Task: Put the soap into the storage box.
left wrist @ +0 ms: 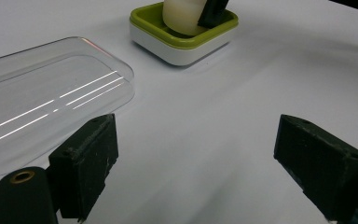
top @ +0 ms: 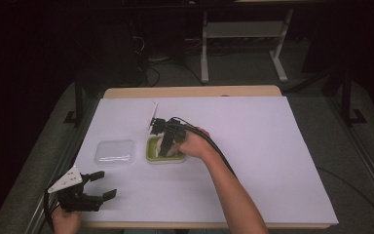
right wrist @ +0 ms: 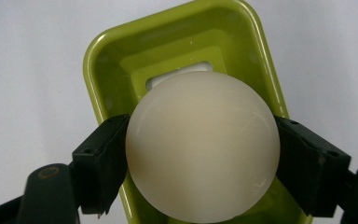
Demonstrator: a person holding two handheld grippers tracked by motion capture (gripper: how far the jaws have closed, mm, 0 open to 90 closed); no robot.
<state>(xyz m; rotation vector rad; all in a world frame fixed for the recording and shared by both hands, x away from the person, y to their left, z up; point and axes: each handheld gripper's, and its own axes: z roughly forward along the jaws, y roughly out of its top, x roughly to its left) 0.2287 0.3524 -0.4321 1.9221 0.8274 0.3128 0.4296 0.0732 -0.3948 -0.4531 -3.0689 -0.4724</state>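
Note:
A green and white container (top: 153, 153) (left wrist: 186, 44) (right wrist: 177, 51) sits mid-table on the white sheet. My right gripper (top: 165, 146) (right wrist: 200, 163) points down into it, shut on a cream-white ball (right wrist: 203, 149) (left wrist: 179, 16) that hangs just inside the container's rim. The ball's lower part hides the container's near end in the right gripper view. A clear plastic lid (top: 115, 152) (left wrist: 42, 102) lies flat to the container's left. My left gripper (top: 100, 187) (left wrist: 196, 168) rests near the front left corner, open, jaws wide with nothing between them, the lid just ahead of its left jaw.
The white sheet (top: 253, 146) covers most of the wooden table (top: 190, 91), whose far edge shows bare. A white desk frame (top: 243, 44) stands on the floor beyond. The right gripper's cable (top: 214, 146) runs along the forearm.

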